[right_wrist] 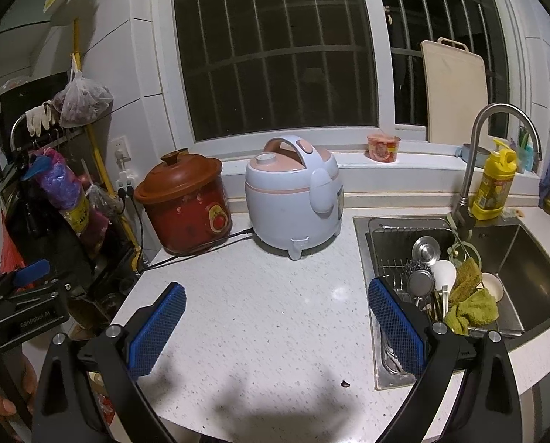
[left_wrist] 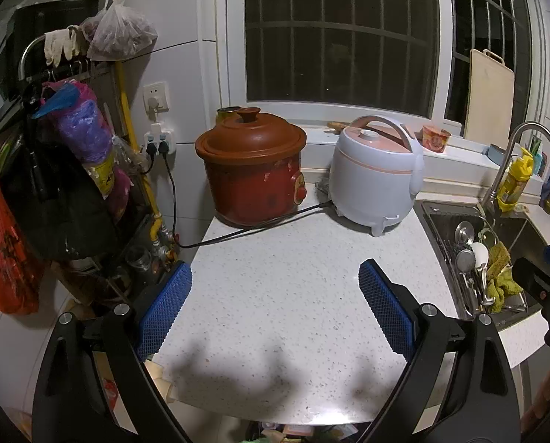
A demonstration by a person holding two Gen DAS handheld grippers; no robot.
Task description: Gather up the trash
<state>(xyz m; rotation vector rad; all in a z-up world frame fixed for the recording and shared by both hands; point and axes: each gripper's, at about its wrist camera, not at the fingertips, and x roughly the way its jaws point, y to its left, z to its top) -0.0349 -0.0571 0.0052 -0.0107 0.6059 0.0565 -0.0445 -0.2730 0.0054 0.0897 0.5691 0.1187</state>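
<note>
Both grippers hover over a white speckled counter (left_wrist: 282,295). My left gripper (left_wrist: 275,271) is open with nothing between its blue pads. My right gripper (right_wrist: 276,288) is open too and holds nothing. A small dark scrap (right_wrist: 345,383) lies on the counter near the front edge, below and right of the right gripper's gap. A red instant-noodle cup (right_wrist: 383,147) stands on the windowsill, also seen as the cup (left_wrist: 436,138) in the left wrist view. Below the counter's front edge, wrappers fill a bin (left_wrist: 297,433), mostly hidden.
A brown slow cooker (left_wrist: 252,170) and a white rice cooker (left_wrist: 376,173) stand at the back, their cords across the counter. A sink (right_wrist: 526,258) with a dish rack, utensils and green cloths is on the right. A rack with hanging bags (left_wrist: 53,184) is on the left.
</note>
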